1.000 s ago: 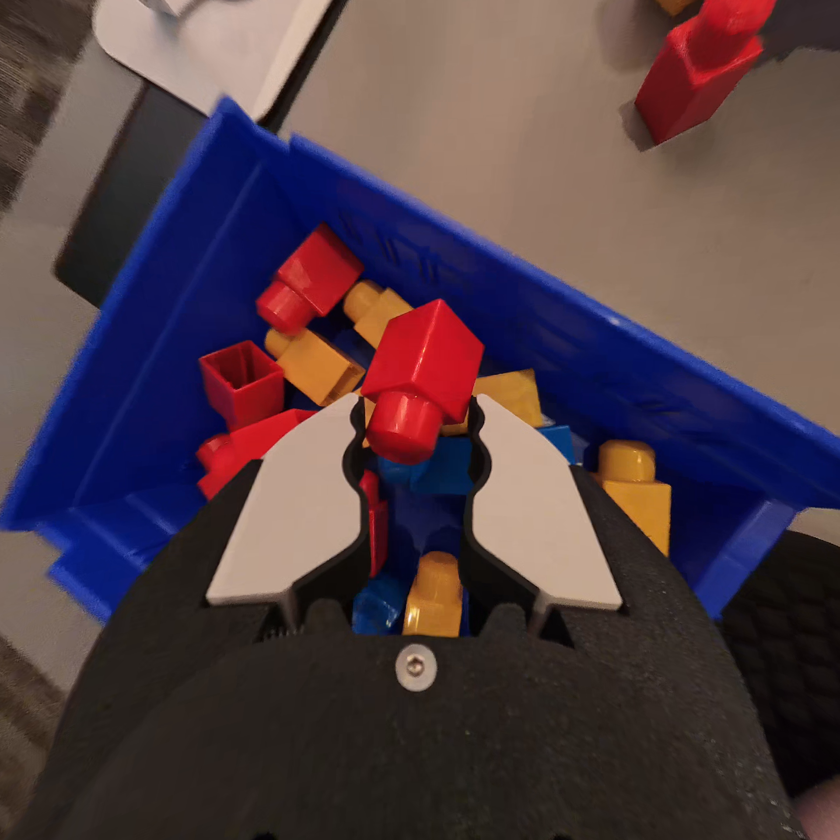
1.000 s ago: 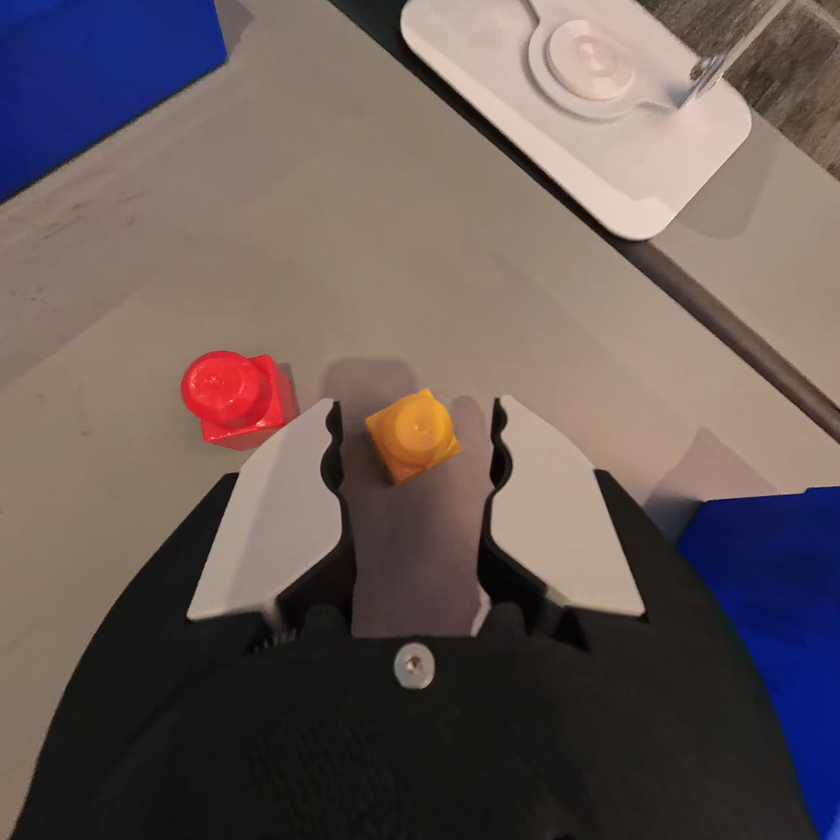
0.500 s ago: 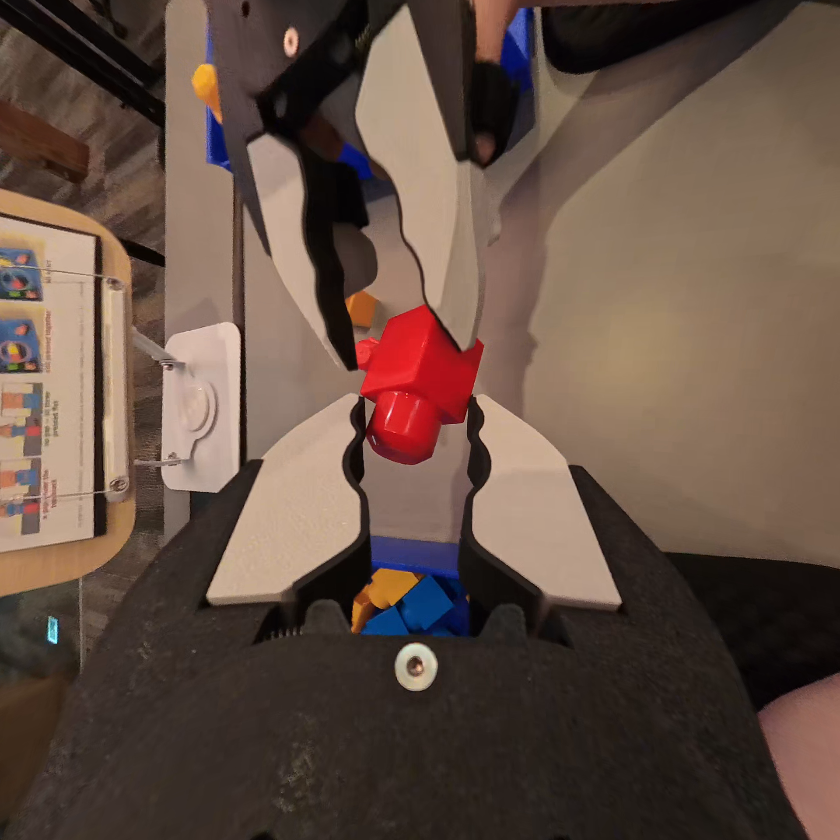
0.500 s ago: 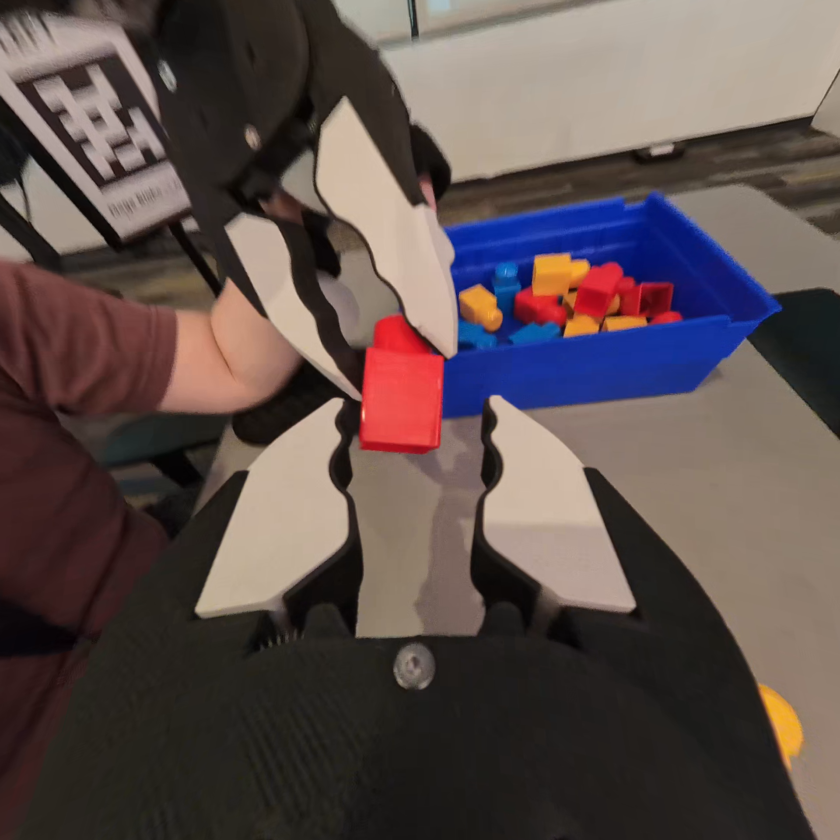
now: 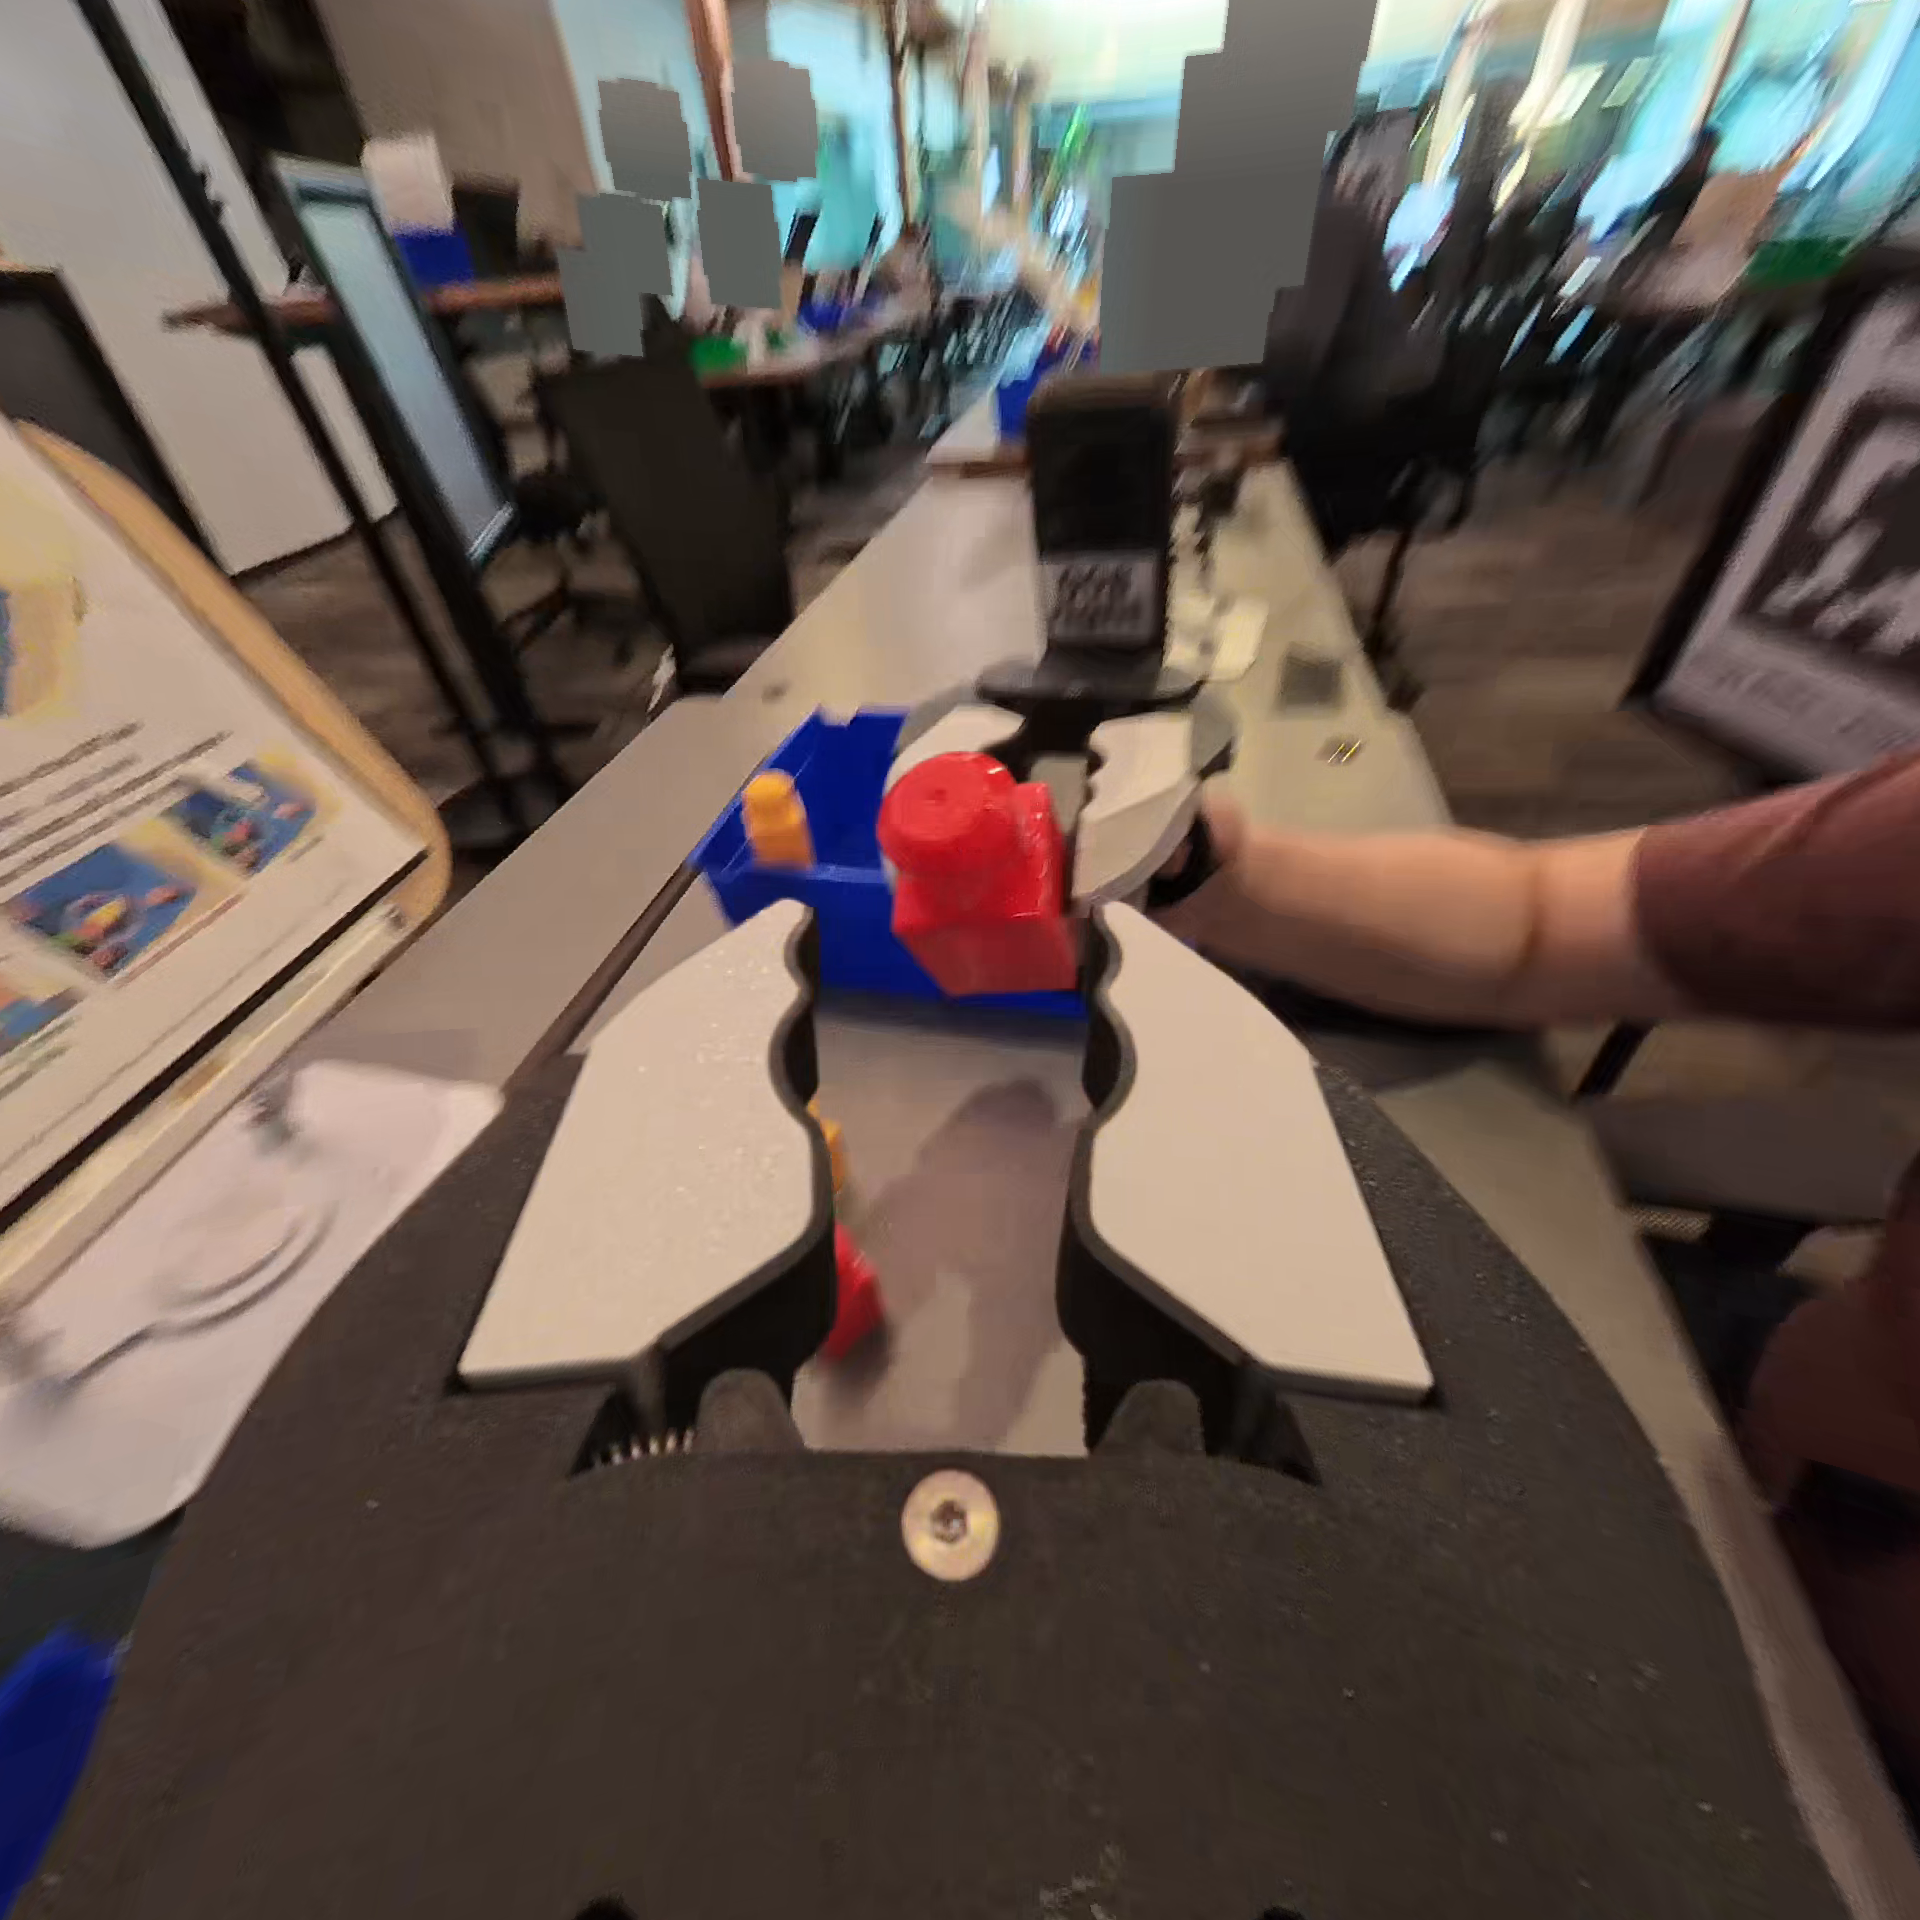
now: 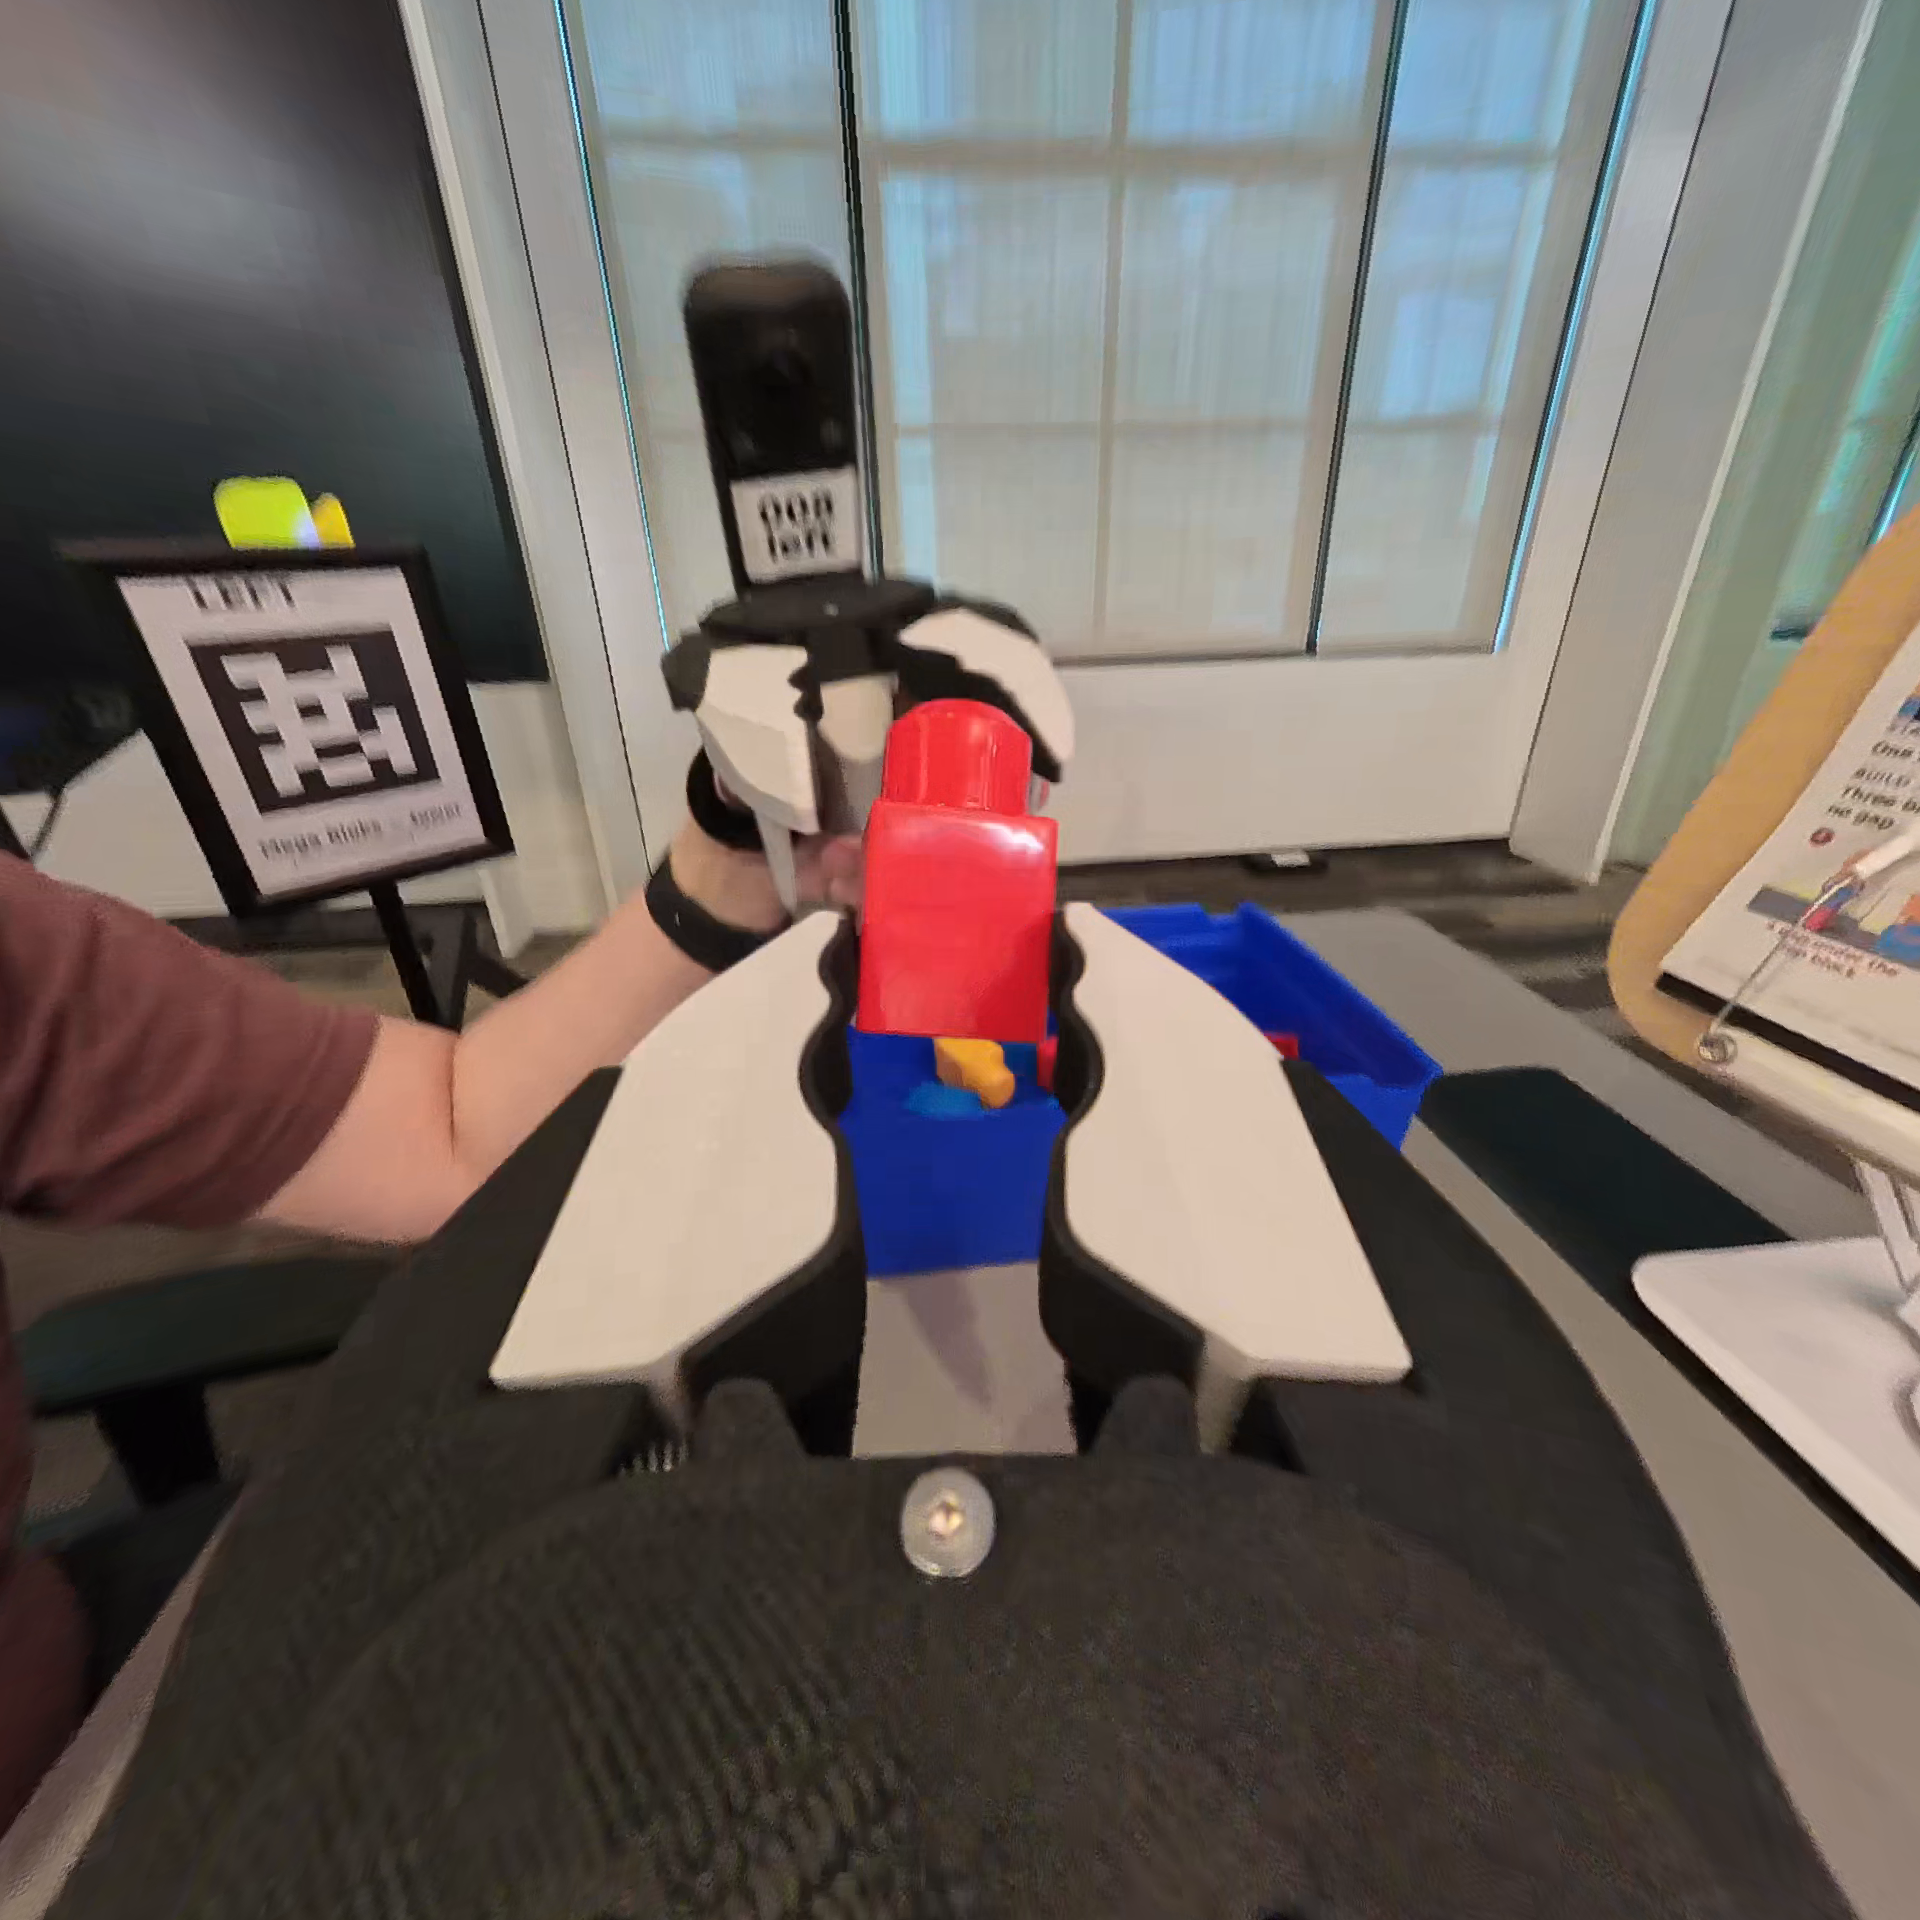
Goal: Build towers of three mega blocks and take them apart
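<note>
A red mega block (image 6: 956, 914) stands upright, stud up, between my right gripper's (image 6: 951, 925) fingertips, and both pads press on its sides. In the left wrist view the same red block (image 5: 977, 883) lies by my left gripper's (image 5: 951, 920) right fingertip, with a clear gap to the left fingertip, so that gripper is open. The right gripper (image 5: 1081, 790) shows behind the block there. The left gripper (image 6: 862, 717) shows spread behind the block in the right wrist view. Both are raised above the grey table (image 5: 935, 1351).
A blue bin (image 6: 1299, 997) of loose blocks stands behind the grippers, and another blue bin (image 5: 790, 883) holds a yellow block (image 5: 774, 821). A yellow block (image 5: 828, 1138) and a red block (image 5: 852, 1288) sit on the table. An instruction board (image 5: 156, 831) on a white stand (image 5: 208, 1247) is nearby. My two grippers' fingertips are within a few centimetres of each other.
My left gripper lifted the red block out of the bin and brought it to the right gripper. The right pads closed on the block and the left pads opened off it.
</note>
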A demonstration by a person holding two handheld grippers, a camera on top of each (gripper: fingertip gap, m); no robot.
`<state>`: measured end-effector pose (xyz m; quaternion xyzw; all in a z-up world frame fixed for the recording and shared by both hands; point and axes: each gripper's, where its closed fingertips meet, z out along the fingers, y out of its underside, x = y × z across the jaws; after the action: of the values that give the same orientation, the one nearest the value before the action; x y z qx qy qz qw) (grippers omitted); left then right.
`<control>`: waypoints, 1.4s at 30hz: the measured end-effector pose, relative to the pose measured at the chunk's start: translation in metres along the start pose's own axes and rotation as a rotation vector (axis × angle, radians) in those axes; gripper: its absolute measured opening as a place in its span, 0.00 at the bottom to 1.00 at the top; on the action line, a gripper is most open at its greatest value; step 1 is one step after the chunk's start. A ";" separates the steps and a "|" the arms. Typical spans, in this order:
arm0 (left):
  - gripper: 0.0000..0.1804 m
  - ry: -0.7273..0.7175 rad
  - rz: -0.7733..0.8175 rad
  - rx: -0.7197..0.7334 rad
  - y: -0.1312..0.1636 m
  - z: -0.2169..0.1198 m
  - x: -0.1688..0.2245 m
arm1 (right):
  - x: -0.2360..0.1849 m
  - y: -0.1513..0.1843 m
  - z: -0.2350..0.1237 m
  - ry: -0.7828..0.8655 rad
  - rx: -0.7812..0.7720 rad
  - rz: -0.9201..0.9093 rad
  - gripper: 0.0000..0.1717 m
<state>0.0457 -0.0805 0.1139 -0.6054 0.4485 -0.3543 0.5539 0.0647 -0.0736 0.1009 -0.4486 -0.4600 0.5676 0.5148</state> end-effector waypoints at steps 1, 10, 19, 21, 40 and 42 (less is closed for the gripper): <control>0.26 0.036 -0.029 0.054 -0.005 0.003 0.004 | 0.001 -0.003 -0.002 -0.005 0.028 0.015 0.21; 0.28 0.078 -0.133 0.093 0.003 0.037 0.007 | 0.001 -0.007 -0.004 -0.001 0.077 -0.010 0.21; 0.20 0.073 -0.167 0.120 0.004 0.038 0.000 | 0.007 -0.005 -0.007 0.005 0.041 -0.004 0.28; 0.20 0.038 -0.142 0.102 0.003 0.029 -0.006 | 0.014 0.001 -0.010 0.034 -0.034 0.010 0.30; 0.20 -0.192 -0.027 0.212 -0.036 -0.076 -0.037 | 0.091 0.231 -0.037 0.603 -0.874 0.115 0.22; 0.20 -0.181 -0.033 0.196 -0.032 -0.070 -0.037 | 0.092 0.230 -0.037 0.595 -0.872 0.104 0.21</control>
<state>-0.0268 -0.0715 0.1579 -0.5851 0.3501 -0.3493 0.6427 0.0556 0.0097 -0.1348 -0.7850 -0.4642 0.1966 0.3599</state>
